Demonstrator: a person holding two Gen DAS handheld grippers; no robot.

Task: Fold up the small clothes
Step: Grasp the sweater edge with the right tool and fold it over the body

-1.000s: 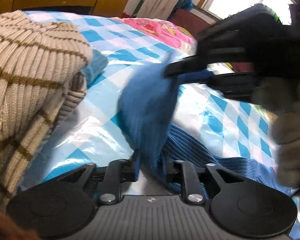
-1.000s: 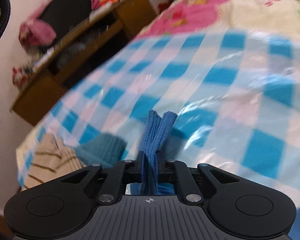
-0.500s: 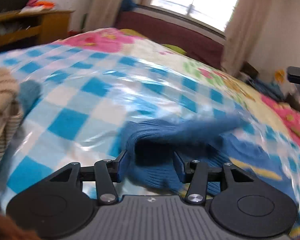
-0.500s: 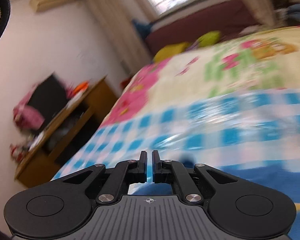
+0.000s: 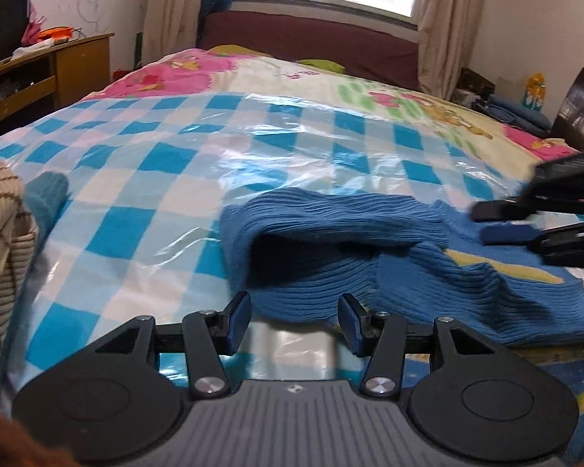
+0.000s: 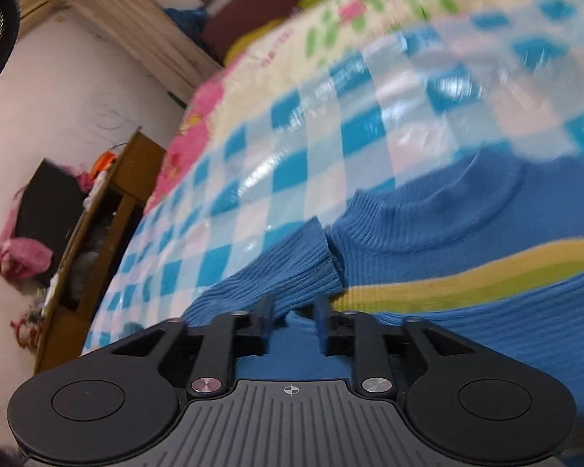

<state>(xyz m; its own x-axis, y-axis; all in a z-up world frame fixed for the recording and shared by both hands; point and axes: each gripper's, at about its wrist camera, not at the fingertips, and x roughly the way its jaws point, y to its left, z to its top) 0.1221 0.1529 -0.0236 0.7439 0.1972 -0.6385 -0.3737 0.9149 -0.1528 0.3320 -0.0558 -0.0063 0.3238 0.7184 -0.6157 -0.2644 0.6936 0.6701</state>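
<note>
- Small blue ribbed-knit sweater with a yellow-green stripe (image 5: 370,249) lying on the blue-and-white checked plastic sheet (image 5: 144,179) over the bed, sleeve folded across the body, long axis running left to right.
- Left gripper (image 5: 294,317) wide apart, empty, just short of the sweater's near folded edge, directly ahead.
- Right gripper (image 6: 292,321) parted to a moderate gap, empty, low over the sleeve cuff (image 6: 311,257) near the collar.
- Judged nearer the fabric: right gripper; next pinch probably there.
- Striped beige knit (image 5: 0,233) at far left, well apart.

blue ribbed sweater (image 5: 370,257), blue-checked sheet (image 5: 167,163)
</note>
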